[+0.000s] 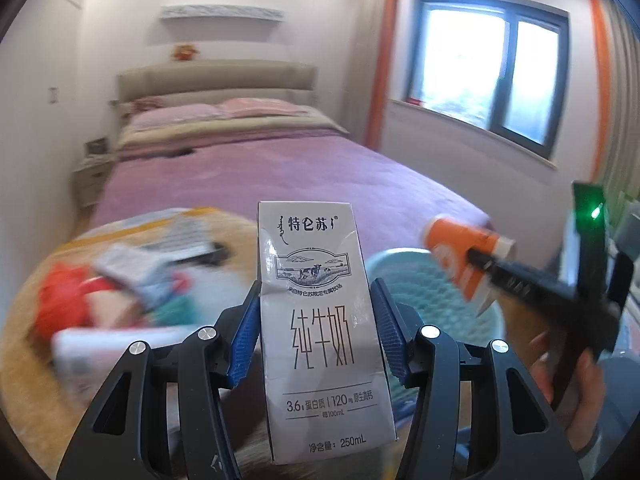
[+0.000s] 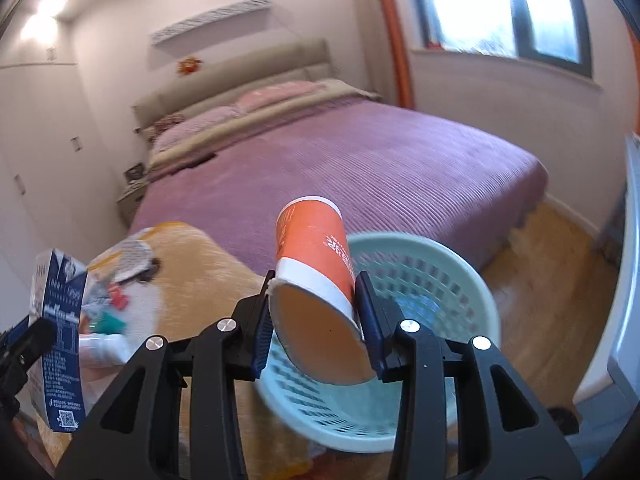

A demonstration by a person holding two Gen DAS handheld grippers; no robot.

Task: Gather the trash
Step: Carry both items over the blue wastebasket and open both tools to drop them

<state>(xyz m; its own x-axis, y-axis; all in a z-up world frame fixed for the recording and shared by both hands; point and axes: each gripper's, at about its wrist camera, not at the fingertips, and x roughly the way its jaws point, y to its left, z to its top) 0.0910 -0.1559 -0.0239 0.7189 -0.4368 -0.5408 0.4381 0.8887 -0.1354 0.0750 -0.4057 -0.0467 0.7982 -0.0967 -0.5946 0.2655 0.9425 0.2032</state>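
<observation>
My left gripper (image 1: 316,316) is shut on a white milk carton (image 1: 320,320), held upright above the round table. The carton also shows at the left of the right wrist view (image 2: 60,344). My right gripper (image 2: 316,312) is shut on an orange and white paper cup (image 2: 316,276), held tilted over the pale green mesh waste basket (image 2: 452,276). In the left wrist view the cup (image 1: 460,256) and basket (image 1: 436,288) are at the right.
A round table with a yellow cloth (image 1: 40,312) holds several blurred wrappers and a red item (image 1: 60,304). A bed with a purple cover (image 1: 280,168) lies behind. A window (image 1: 488,76) is on the right wall. Wooden floor (image 2: 540,248) lies beside the bed.
</observation>
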